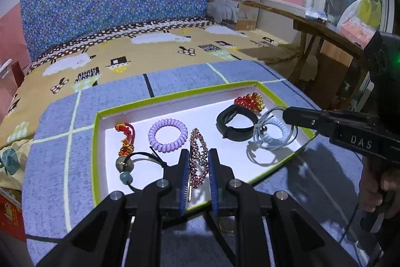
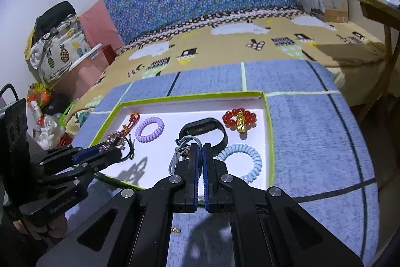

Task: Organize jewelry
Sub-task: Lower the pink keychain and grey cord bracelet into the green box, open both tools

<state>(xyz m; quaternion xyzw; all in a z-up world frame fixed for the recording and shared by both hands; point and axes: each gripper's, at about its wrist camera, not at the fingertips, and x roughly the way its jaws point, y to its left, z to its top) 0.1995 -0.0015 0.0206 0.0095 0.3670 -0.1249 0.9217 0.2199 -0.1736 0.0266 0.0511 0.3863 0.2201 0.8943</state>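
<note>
Our left fingers clamp a pink beaded clip above the tray; our right fingers are pressed together on grey cords beside the black band. The clip sits only between the pad tips, so a jolt could drop it onto the purple coil. We judge that the cords could snag the blue coil and drag it over the rim.

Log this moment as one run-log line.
left gripper: shut on beaded clip | right gripper: shut on grey cord | both over tray
</note>
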